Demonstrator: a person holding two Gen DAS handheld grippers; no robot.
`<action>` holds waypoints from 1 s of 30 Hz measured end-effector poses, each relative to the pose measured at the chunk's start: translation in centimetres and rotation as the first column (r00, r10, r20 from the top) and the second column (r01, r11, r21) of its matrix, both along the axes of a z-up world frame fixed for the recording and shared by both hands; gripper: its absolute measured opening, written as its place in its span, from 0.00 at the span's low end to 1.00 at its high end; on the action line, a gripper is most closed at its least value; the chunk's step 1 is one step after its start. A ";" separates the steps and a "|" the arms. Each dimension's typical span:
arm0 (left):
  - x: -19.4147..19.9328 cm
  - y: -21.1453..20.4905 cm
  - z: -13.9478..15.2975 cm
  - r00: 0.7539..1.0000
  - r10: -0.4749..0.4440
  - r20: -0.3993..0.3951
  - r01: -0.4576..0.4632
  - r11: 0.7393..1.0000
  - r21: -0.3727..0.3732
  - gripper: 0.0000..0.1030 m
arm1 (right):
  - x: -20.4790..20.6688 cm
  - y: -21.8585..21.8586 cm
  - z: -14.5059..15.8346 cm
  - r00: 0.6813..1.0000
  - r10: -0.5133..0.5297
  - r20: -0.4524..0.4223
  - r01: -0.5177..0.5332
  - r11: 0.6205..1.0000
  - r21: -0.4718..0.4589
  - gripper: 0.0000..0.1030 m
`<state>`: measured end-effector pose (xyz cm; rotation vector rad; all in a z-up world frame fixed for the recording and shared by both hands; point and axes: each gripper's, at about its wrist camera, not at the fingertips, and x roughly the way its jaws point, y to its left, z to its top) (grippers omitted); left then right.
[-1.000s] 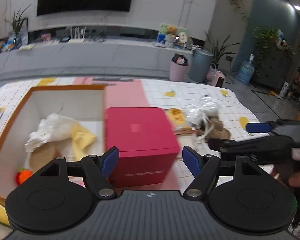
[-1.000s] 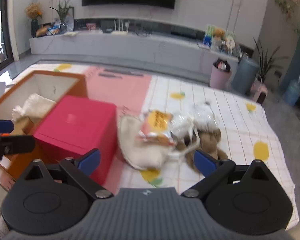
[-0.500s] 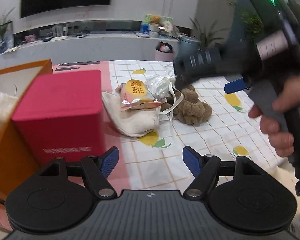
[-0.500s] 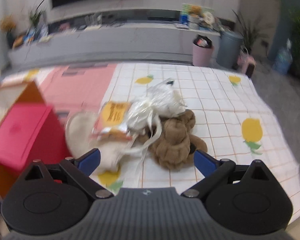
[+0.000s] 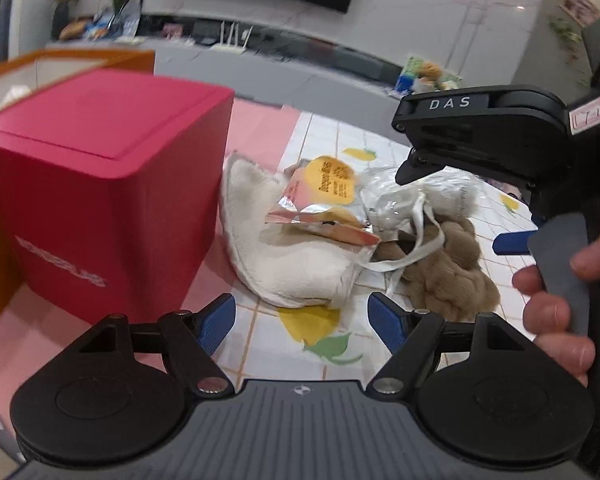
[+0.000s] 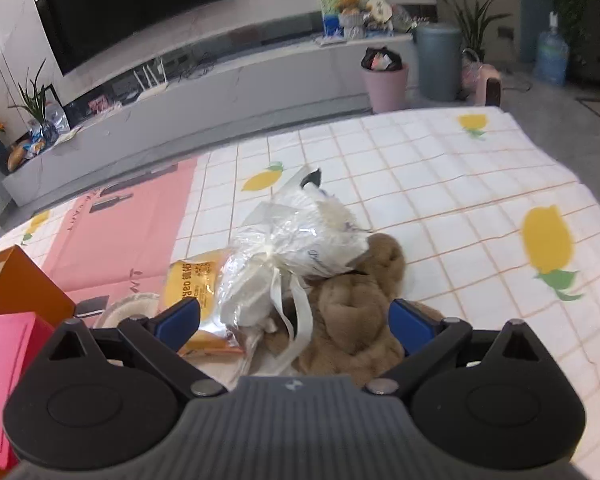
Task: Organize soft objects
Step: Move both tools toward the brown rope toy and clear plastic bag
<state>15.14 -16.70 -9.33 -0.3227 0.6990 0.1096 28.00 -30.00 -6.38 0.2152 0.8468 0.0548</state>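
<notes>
Both hand-held grippers are seen angled down at one heap of soft things; the left gripper (image 5: 301,317) is held wide open with nothing between its blue pads, and its jaws have just been opening a little more; the right gripper (image 6: 294,320) is also spread wide, and nothing is gripped by it, although the brown plush toy (image 6: 356,320) and the white ribbon of the clear plastic bag (image 6: 300,240) are framed between its fingers. In the left wrist view, bare tablecloth (image 5: 260,344) is seen just ahead of the pads, and then the cream fabric pouch (image 5: 296,256); on the pouch a foil snack packet (image 5: 328,204) is laid, and the plush toy is found beside it to the right. The heap is stretched left to right across the left gripper's view, with the pouch at the near left end. The right gripper, held by a hand (image 5: 556,304), is judged to be nearer to the plush and the bag; the left is nearer to the pouch. Left of the heap a red box (image 5: 100,184) is standing very near the pouch; behind it the orange box (image 5: 68,60) is partly shown. Farther away, a long TV bench is seen.
</notes>
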 end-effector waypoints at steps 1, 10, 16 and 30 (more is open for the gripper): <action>0.5 0.0 -0.2 1.000 0.013 -0.010 -0.013 1.000 -0.014 0.86 | 0.5 0.2 -0.2 1.000 0.008 -0.005 -0.008 1.000 -0.004 0.96; 3.6 0.8 -1.0 0.995 0.074 -0.063 -0.081 0.989 -0.121 0.88 | 4.9 -1.1 -2.0 0.995 -0.091 -0.038 0.094 0.993 0.073 0.96; 2.9 1.6 -1.5 0.998 0.057 -0.012 -0.058 0.985 -0.162 0.85 | 5.7 -1.9 -3.2 0.998 -0.066 -0.001 0.066 0.995 0.072 0.78; 2.1 2.9 -1.8 1.000 -0.003 -0.011 0.000 0.979 -0.205 0.15 | 2.6 -4.3 -1.2 0.999 -0.024 -0.048 0.024 1.000 0.001 0.37</action>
